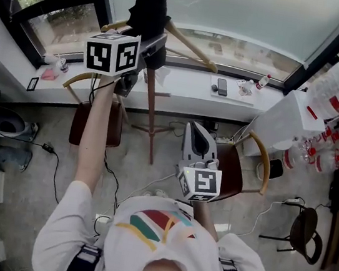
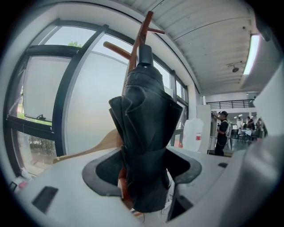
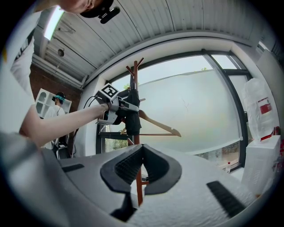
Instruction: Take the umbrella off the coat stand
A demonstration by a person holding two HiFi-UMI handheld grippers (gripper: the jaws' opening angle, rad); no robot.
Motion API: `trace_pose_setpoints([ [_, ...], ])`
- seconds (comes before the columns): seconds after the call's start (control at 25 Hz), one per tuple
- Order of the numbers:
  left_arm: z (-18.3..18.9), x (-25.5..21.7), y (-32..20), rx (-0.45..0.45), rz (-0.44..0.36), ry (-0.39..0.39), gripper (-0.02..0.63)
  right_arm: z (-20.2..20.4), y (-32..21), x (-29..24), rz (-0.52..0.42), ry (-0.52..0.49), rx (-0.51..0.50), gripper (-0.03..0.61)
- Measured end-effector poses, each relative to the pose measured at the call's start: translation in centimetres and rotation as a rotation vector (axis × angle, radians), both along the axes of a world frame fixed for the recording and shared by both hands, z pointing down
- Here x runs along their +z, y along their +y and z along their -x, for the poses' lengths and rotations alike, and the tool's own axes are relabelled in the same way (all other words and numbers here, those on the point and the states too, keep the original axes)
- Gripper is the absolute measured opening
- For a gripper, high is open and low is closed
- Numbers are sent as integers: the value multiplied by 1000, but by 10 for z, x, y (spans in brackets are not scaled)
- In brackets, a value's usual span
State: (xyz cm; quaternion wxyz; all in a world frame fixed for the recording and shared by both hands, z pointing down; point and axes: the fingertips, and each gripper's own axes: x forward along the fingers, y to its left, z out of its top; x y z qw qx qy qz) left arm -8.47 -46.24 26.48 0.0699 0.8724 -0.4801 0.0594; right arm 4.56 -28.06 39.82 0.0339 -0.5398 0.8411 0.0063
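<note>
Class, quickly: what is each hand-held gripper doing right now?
Left hand-held gripper: jaws wide around the umbrella; grip cannot be told.
Right hand-held gripper: closed, empty.

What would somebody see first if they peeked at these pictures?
A folded black umbrella hanging high on the wooden coat stand by the big window, with the left hand-held gripper reaching up so the umbrella sits between its jaws. The right hand-held gripper hangs low, shut and empty.

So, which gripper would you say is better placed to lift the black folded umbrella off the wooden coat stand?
Probably the left gripper: its jaws stand around the black folded umbrella on the brown wooden coat stand; the right gripper hangs low, away from it, jaws together.
</note>
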Motion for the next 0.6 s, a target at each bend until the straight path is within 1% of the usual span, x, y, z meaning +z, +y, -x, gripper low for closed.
trace_pose_setpoints([
  [0.12, 1, -2, 0, 1, -14, -6, 291, -3, -1, -1, -4, -1, 8, 0],
  [0.24, 0, 2, 1, 10, 5, -5, 279, -5, -1, -1, -3, -2, 13, 0],
  [0.32, 2, -2, 1, -5, -7, -15, 278, -7, -1, -1, -1, -3, 14, 0],
  [0.6, 4, -3, 5, -32, -7, -40, 273, -9, -2, -3, -4, -9, 17, 0],
])
